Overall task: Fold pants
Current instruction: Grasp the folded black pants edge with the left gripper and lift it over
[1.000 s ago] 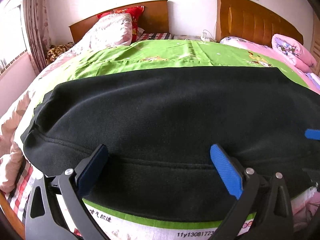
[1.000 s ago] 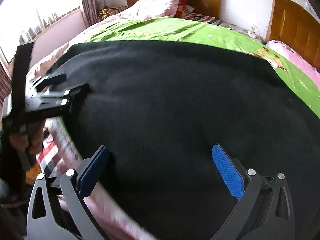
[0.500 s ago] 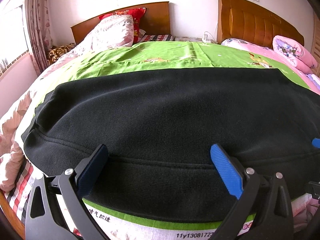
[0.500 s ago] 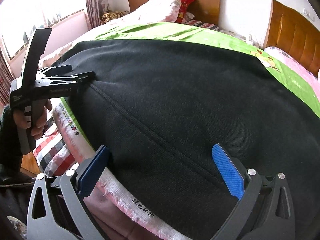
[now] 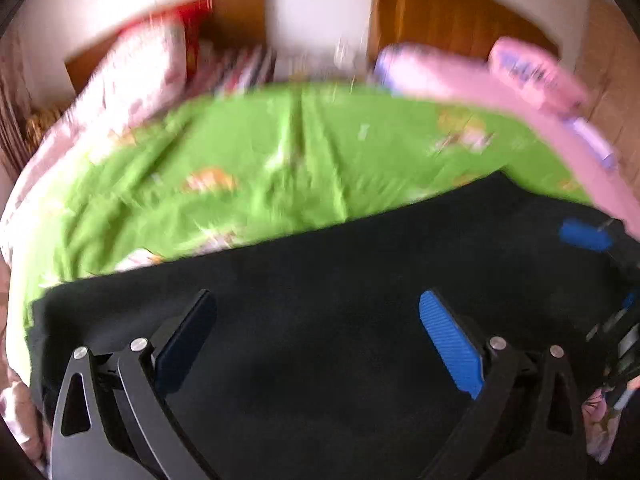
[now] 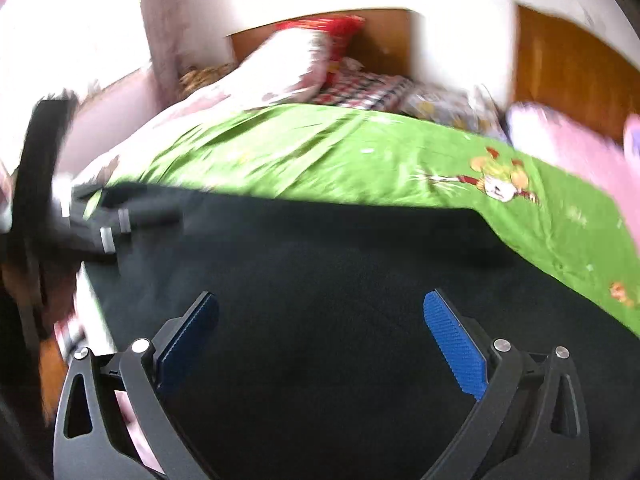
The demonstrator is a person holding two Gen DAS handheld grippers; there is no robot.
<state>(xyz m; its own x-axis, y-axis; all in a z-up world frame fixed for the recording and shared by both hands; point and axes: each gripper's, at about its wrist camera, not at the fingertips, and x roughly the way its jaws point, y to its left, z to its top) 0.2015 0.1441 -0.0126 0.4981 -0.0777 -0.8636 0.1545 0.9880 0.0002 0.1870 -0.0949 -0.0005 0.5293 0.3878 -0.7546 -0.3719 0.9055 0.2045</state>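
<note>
Both of my tools gape wide with nothing between the blue pads: left gripper (image 5: pixel 316 340) and right gripper (image 6: pixel 320 340) hang over the black knit pants (image 5: pixel 360 300), which lie spread across the near edge of the bed. Beyond them stretches the green cartoon-print bedspread (image 6: pixel 320 152), then blurred pillows against brown wooden headboards (image 6: pixel 384 44).

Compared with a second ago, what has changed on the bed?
Much more of the green sheet now shows beyond the black pants, whose far edge sits nearer; both views are blurred by motion, so the cause is unclear. The left tool and right tool stay open over the pants, gripping nothing.
</note>
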